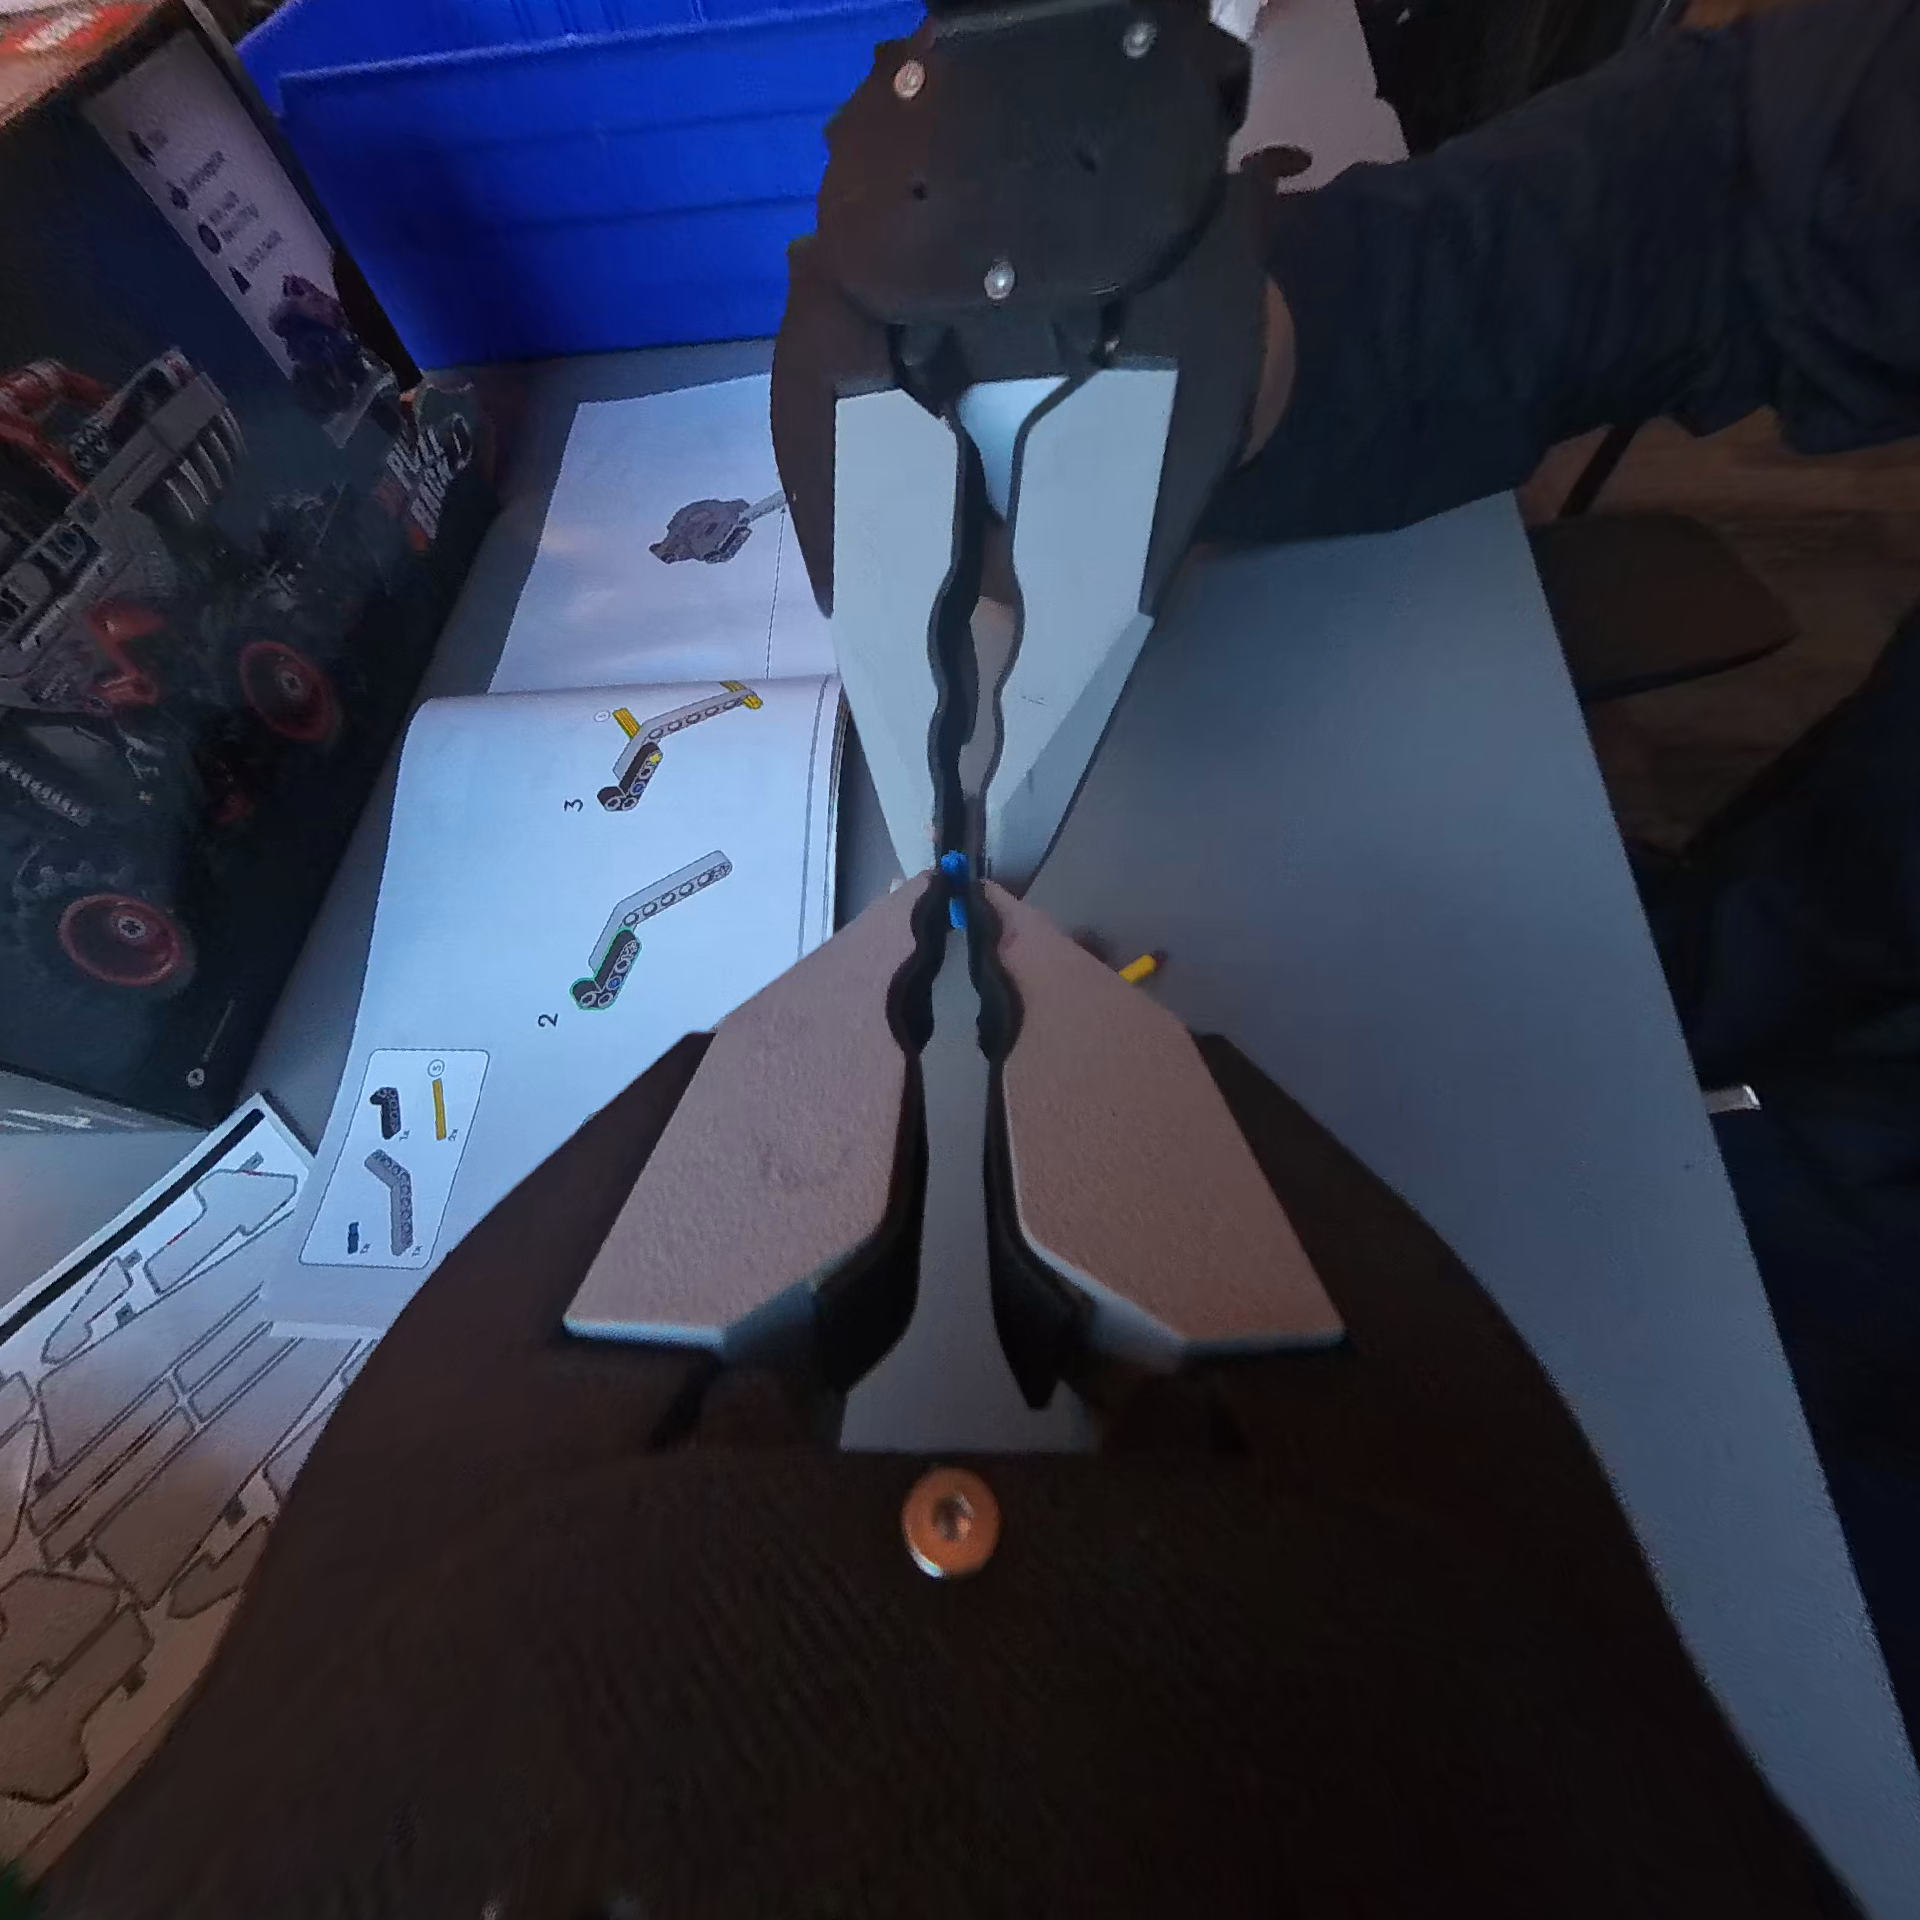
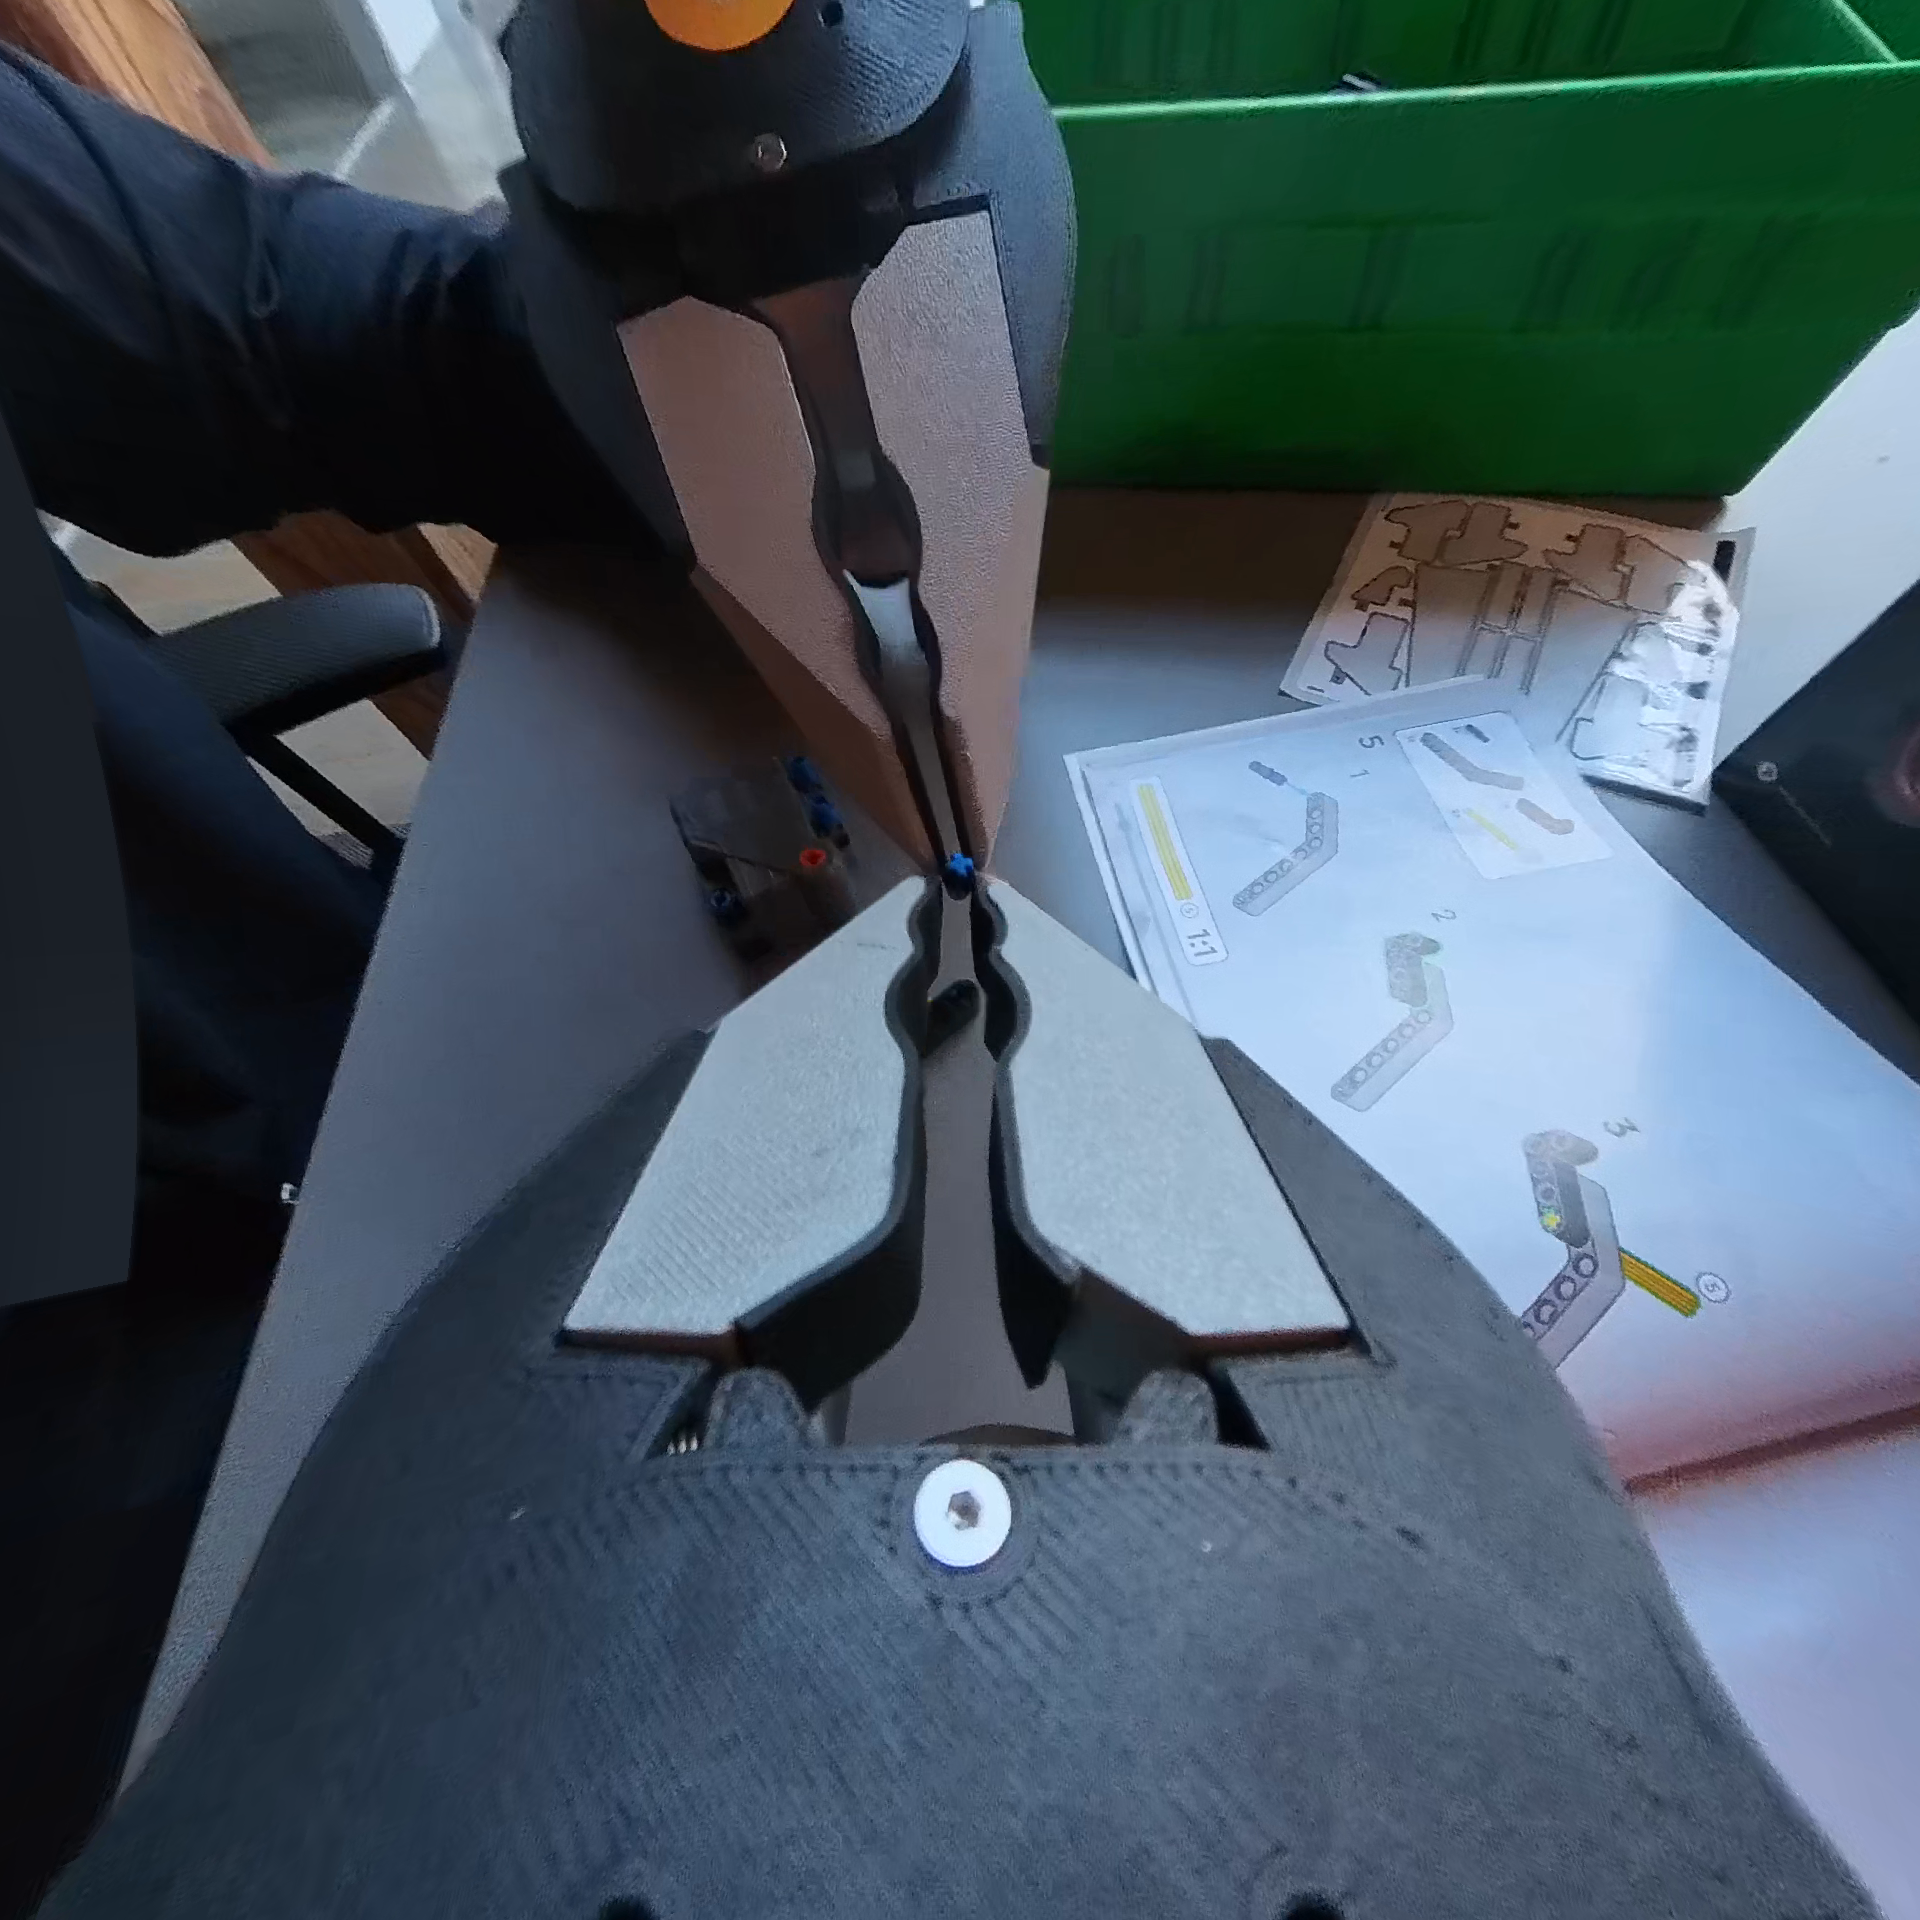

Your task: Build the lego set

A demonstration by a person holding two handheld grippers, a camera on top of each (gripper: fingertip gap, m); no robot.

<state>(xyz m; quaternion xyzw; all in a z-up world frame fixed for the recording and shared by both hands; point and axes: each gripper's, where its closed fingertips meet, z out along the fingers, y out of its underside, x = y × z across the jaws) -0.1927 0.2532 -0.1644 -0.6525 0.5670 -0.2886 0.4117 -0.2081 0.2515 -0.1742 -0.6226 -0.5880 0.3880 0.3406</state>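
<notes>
My two grippers meet tip to tip above the grey table [image 1: 1351,935]. A small blue pin [image 1: 957,914] sits between the fingertips of my left gripper [image 1: 956,902], and its other end lies between the tips of my right gripper [image 1: 954,847], which comes in from the top. In the right wrist view the blue pin [image 2: 956,864] is at the junction of my right gripper [image 2: 961,891] and the left gripper [image 2: 951,844]. Both stand nearly closed on it. A small black piece [image 2: 956,1003] shows in the gap between the right fingers; I cannot tell if it is held.
An open instruction booklet [image 1: 623,883] [image 2: 1455,987] lies beside the grippers, with a sticker sheet [image 2: 1507,613] and the set's box [image 1: 156,623] nearby. A dark part-built assembly [image 2: 769,842] with blue pins and a yellow axle [image 1: 1138,966] lie on the table. A blue bin [image 1: 582,177] and green bin [image 2: 1455,260] stand behind.
</notes>
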